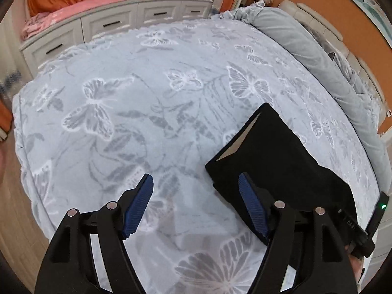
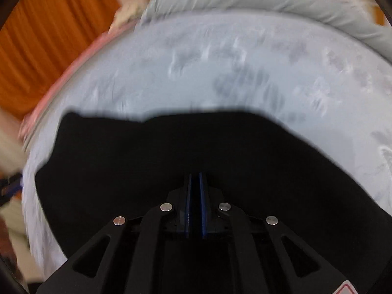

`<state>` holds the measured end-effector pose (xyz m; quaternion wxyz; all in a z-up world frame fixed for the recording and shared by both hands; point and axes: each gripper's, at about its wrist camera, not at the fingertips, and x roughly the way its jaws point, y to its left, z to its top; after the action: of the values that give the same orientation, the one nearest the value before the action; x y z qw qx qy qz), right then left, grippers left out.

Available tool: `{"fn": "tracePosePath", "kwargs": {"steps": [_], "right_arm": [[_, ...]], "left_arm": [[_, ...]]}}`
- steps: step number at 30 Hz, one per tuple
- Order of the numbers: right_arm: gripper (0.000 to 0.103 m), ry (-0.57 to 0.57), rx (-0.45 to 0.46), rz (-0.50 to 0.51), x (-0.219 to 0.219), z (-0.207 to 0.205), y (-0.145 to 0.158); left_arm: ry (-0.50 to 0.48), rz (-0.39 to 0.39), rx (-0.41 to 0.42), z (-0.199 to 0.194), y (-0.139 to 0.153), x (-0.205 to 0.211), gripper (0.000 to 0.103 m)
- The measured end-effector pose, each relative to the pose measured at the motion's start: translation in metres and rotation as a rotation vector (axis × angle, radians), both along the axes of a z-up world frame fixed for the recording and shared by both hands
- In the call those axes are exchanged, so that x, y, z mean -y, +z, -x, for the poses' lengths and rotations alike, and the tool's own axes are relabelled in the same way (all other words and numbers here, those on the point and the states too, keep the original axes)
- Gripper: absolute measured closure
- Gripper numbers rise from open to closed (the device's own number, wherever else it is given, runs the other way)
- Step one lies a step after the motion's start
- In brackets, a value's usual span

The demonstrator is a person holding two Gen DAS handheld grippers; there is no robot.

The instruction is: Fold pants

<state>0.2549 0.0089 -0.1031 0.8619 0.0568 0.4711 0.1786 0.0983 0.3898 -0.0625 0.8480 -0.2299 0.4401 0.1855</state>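
Observation:
The black pants (image 1: pixel 276 156) lie folded into a compact stack on the pale blue butterfly bedspread (image 1: pixel 147 93), right of centre in the left wrist view. My left gripper (image 1: pixel 196 183) is open and empty above the bedspread, its right blue pad (image 1: pixel 250 201) over the stack's near edge. In the blurred right wrist view the pants (image 2: pixel 171 154) fill the lower half. My right gripper (image 2: pixel 195 178) has its blue pads nearly together over the black cloth; whether cloth is pinched between them does not show.
A grey rolled duvet (image 1: pixel 318 56) lies along the bed's far right side by a padded headboard. White drawers (image 1: pixel 110 24) with pink bedding stand beyond the bed. Orange curtains (image 2: pixel 49 36) hang behind. The right gripper's body (image 1: pixel 362 230) shows at the lower right.

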Motion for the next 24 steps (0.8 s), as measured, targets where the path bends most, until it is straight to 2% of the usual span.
{"fn": "tracePosePath", "kwargs": {"steps": [2,4,6,8,10,12,13,16,19,21,24], "right_arm": [[0.093,0.037,0.053,-0.085,-0.018,0.013,0.024],[0.093,0.112,0.069,-0.116,-0.052,0.02,0.042],[0.093,0.18,0.047,-0.113,-0.088,0.018,0.041],[0.093,0.229,0.002,-0.064,-0.133,0.003,0.023],[0.093,0.218,-0.071,0.017,-0.17,-0.017,-0.012],[0.094,0.159,0.015,0.036,-0.187,-0.029,-0.012],[0.094,0.133,-0.006,0.049,-0.196,-0.039,-0.013],[0.097,0.121,0.012,0.074,-0.208,-0.04,0.005],[0.098,0.15,0.118,-0.088,-0.168,-0.007,0.04],[0.098,0.116,0.141,-0.074,-0.124,0.012,0.052],[0.098,0.023,0.048,0.013,-0.028,0.036,0.034]], "left_arm": [[-0.003,-0.032,0.019,0.002,0.007,0.003,0.033],[0.0,-0.087,0.036,0.004,0.015,0.007,0.033],[-0.006,-0.128,0.044,0.003,0.021,0.011,0.032],[-0.026,-0.127,0.052,0.002,0.023,0.014,0.029],[-0.035,-0.121,0.057,0.003,0.024,0.017,0.025],[-0.048,-0.131,0.058,0.002,0.024,0.021,0.025],[-0.058,-0.146,0.057,0.001,0.024,0.024,0.025],[-0.072,-0.19,0.055,-0.004,0.023,0.033,0.025],[-0.112,-0.195,0.055,-0.007,0.023,0.045,0.025],[-0.141,-0.207,0.058,-0.006,0.024,0.054,0.024],[-0.187,-0.214,0.045,-0.008,0.022,0.07,0.02]]}}
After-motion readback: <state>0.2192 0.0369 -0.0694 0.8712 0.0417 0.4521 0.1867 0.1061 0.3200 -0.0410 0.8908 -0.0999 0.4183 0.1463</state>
